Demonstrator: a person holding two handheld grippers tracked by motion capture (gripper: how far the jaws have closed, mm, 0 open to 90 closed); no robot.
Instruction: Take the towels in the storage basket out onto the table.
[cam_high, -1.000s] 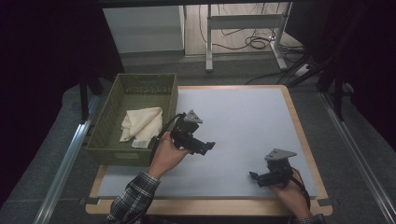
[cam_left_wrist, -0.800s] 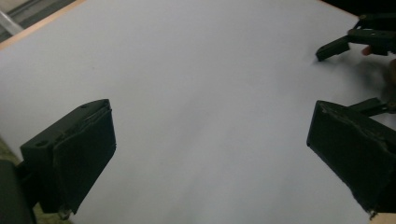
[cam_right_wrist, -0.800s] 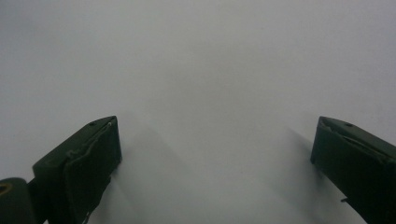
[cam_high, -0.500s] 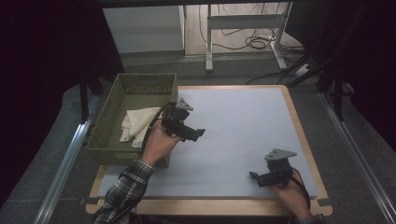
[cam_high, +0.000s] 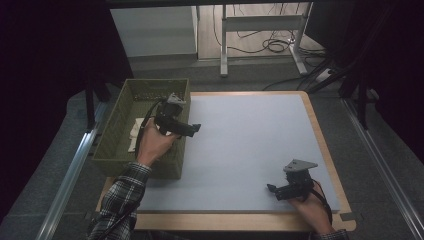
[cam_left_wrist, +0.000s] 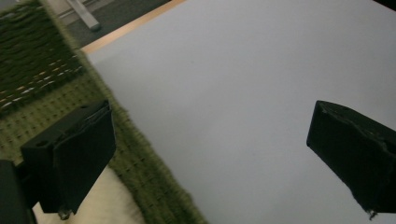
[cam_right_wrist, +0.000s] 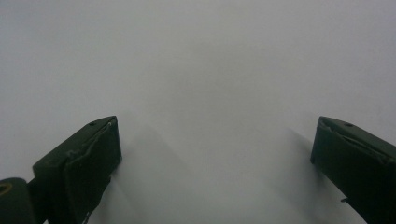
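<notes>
The left gripper (cam_high: 192, 128) hovers over the right wall of the green basket (cam_high: 117, 122) at about nine o'clock on the surface (cam_high: 250, 135) — fingers apart, empty. A cream cloth (cam_high: 136, 131) lies inside the basket. The right gripper (cam_high: 272, 190) rests near five o'clock — fingers apart too.

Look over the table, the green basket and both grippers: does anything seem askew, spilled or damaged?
Nothing stands out. The green basket sits upright at the table's left edge with a pale cloth lying crumpled inside. The left gripper and right gripper are open and hold nothing.
</notes>
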